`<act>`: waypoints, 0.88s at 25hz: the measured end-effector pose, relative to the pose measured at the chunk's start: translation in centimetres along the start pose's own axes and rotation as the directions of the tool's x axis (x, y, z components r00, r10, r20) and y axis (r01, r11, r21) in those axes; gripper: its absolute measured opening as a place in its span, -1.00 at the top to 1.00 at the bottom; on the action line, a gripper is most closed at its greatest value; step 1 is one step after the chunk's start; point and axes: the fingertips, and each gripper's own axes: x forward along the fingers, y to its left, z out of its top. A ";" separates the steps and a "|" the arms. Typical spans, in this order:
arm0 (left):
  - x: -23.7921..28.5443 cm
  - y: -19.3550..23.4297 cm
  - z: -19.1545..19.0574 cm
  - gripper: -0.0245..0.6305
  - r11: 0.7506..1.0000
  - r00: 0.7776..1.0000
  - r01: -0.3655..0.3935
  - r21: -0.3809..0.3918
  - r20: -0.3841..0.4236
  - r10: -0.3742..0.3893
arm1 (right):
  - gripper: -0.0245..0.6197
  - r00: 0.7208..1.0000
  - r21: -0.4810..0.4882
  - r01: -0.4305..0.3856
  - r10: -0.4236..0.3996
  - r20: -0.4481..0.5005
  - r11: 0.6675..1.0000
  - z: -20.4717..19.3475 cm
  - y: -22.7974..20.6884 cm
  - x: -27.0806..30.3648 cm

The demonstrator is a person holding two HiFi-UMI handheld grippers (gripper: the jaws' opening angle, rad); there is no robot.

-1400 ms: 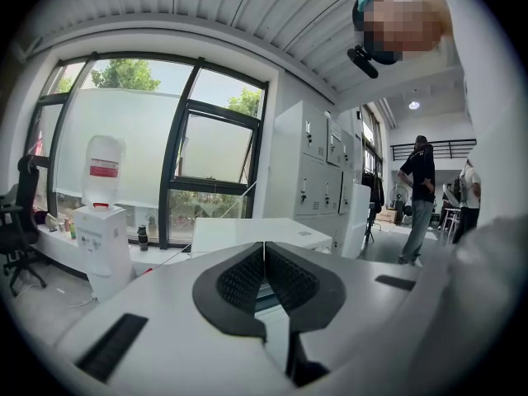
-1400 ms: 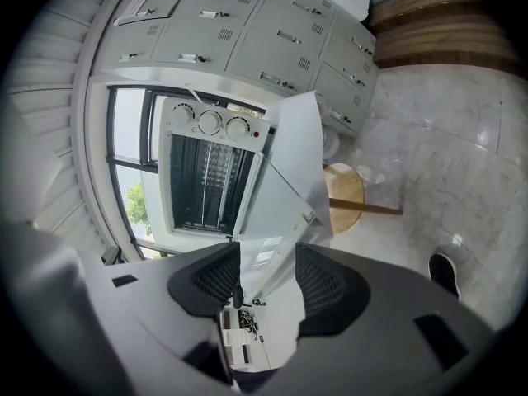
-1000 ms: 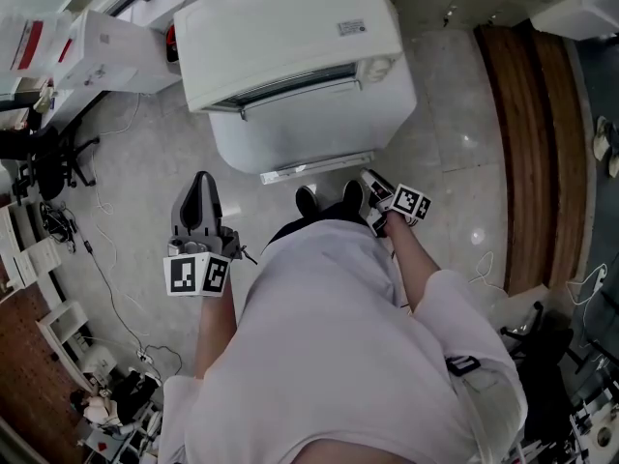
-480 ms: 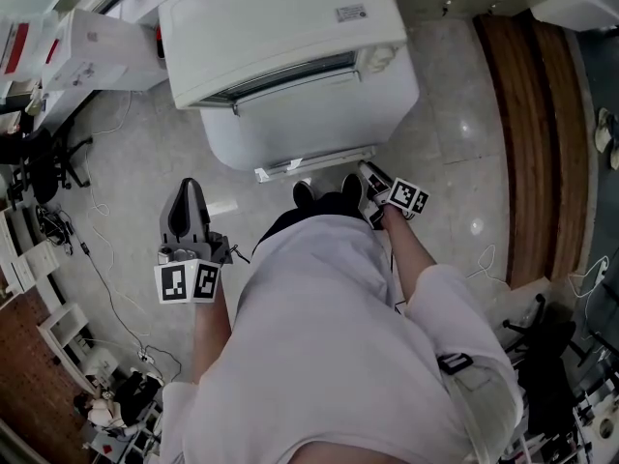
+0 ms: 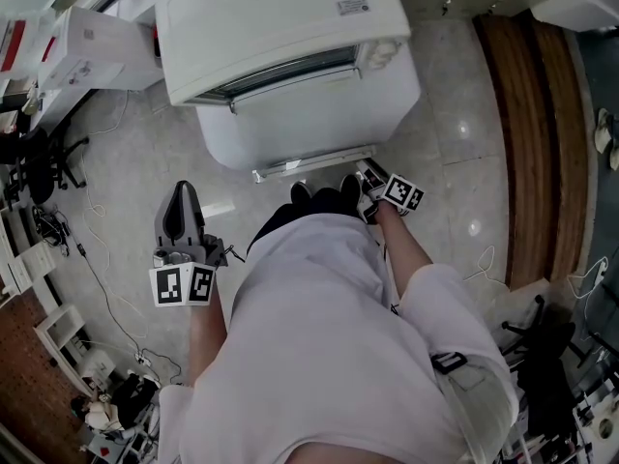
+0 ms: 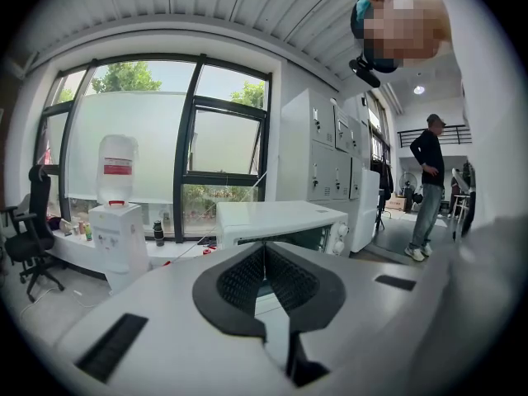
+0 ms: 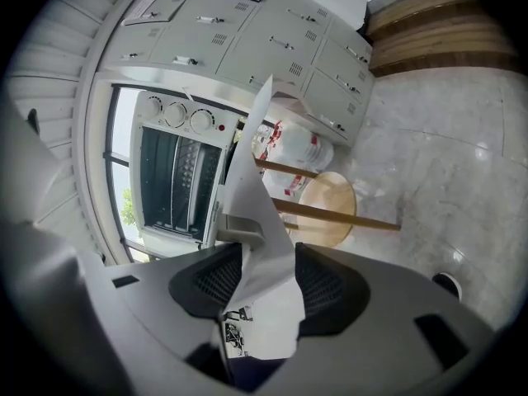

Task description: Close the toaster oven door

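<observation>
Toaster oven (image 5: 280, 17), white, stood directly in front of the person (image 5: 319, 336), and its door (image 5: 309, 114) was open, swung down flat towards them so that the handle (image 5: 314, 162) ran along the near edge. Its dark interior with wire racks (image 7: 177, 180) showed in the right gripper view, with three knobs (image 7: 175, 115) in a row next to it.

The right gripper (image 5: 368, 174) was at the right end of that handle edge, jaws wide apart with the door's edge between them. The jaws had just been closing a little. In its own view the white panel filled most of the gap, and the pads (image 7: 322, 283) seemed close against it, though no firm press on it showed.

The left gripper (image 5: 181, 193) hung to the left of the oven over the pale floor (image 5: 455, 114), well apart from the door. Its jaws were brought together at the tips with nothing between them. Beyond those jaws the oven's front faced the camera, and a water dispenser (image 6: 115, 238) with a bottle on top stood by the window further left. A second person (image 6: 427, 188) stood in the background at the right of that view. Grey lockers (image 7: 247, 40) rose behind the oven in the right gripper view
</observation>
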 end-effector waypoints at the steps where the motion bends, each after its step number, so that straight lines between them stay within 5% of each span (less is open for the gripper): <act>1: 0.0 0.0 -0.1 0.86 1.000 1.000 0.001 0.001 0.001 -0.001 | 0.30 1.000 -0.003 -0.005 0.005 0.006 1.000 0.1 -0.1 0.0; 22: 0.2 -0.8 0.4 0.86 1.000 1.000 0.017 -0.004 0.023 -0.017 | 0.30 0.997 -0.072 -0.074 0.074 0.003 0.995 0.6 2.1 -0.8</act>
